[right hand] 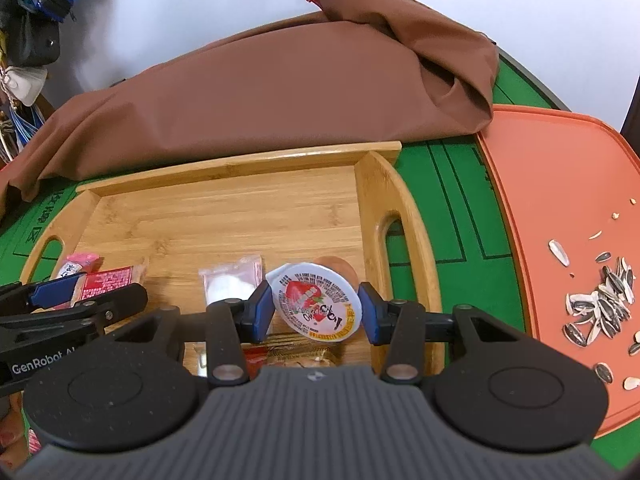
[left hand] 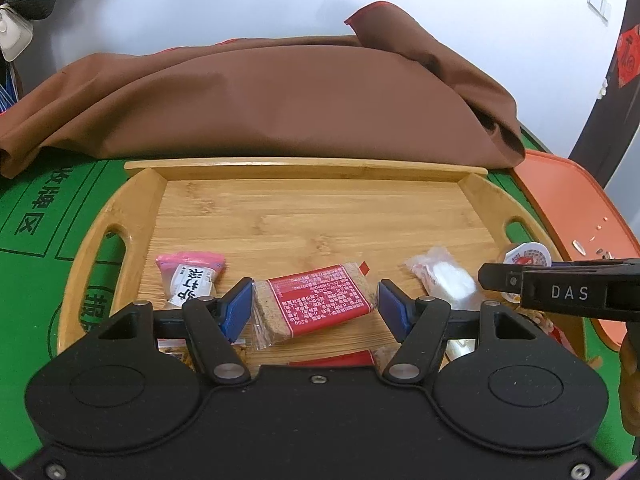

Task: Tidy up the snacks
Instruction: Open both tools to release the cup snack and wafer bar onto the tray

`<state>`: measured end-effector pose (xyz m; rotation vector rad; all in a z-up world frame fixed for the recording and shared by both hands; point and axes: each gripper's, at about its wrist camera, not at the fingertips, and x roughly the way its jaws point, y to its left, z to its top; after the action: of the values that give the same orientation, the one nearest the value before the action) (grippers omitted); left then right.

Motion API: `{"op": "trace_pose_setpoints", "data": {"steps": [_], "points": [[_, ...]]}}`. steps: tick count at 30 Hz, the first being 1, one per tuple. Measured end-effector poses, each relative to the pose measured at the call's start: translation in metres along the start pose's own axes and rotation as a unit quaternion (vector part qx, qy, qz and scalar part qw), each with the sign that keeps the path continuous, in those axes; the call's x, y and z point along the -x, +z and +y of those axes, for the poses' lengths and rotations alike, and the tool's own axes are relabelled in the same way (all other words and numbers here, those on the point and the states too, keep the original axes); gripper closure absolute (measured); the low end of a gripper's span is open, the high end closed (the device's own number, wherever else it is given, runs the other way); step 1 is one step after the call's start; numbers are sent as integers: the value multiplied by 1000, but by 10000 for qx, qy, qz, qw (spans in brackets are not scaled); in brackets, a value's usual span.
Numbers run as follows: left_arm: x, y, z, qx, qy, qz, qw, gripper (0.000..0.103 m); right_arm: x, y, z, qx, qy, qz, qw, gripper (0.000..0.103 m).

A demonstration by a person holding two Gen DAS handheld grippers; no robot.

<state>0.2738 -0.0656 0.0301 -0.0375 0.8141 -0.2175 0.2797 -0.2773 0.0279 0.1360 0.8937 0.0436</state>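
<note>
Snacks: several wrapped pieces are lying along the lower edge of the bamboo tray, in the middle band of both frames.
Red biscuit pack: it is sitting flat on the tray between the blue pads of the left gripper, tilted slightly; a thin gap is showing on each side, so the pads are bracketing it without pressing.
Left gripper state: its jaws are standing wide, holding nothing.
Jelly cup: it is tipping on its side with the printed lid facing the camera, at center frame in the right wrist view.
Right gripper: its pads are squeezing the jelly cup from left and right.
Pink candy pack: it is lying left of the left gripper's pad, near the tray's left handle.
Clear white packet: it is lying between the biscuit pack and the jelly cup.
Orange lid: it is filling the right of the frame, carrying sunflower seed shells.
Brown cloth: it is bunching behind the tray on the green mat.
</note>
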Motion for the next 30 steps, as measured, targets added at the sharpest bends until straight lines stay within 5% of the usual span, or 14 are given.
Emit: {"op": "trace_pose_setpoints", "data": {"steps": [11, 12, 19, 30], "points": [[-4, -1, -4, -60, 60, 59, 9999, 38, 0, -3, -2, 62, 20, -19, 10000, 50], [-3, -1, -4, -61, 62, 47, 10000, 35, 3, -3, -1, 85, 1, -59, 9999, 39], [18, -8, -6, -129, 74, -136, 9998, 13, 27, -7, 1, 172, 30, -306, 9994, 31], [62, -31, -5, -200, -53, -297, 9993, 6, 66, -28, 12, 388, 200, -505, 9978, 19]]}}
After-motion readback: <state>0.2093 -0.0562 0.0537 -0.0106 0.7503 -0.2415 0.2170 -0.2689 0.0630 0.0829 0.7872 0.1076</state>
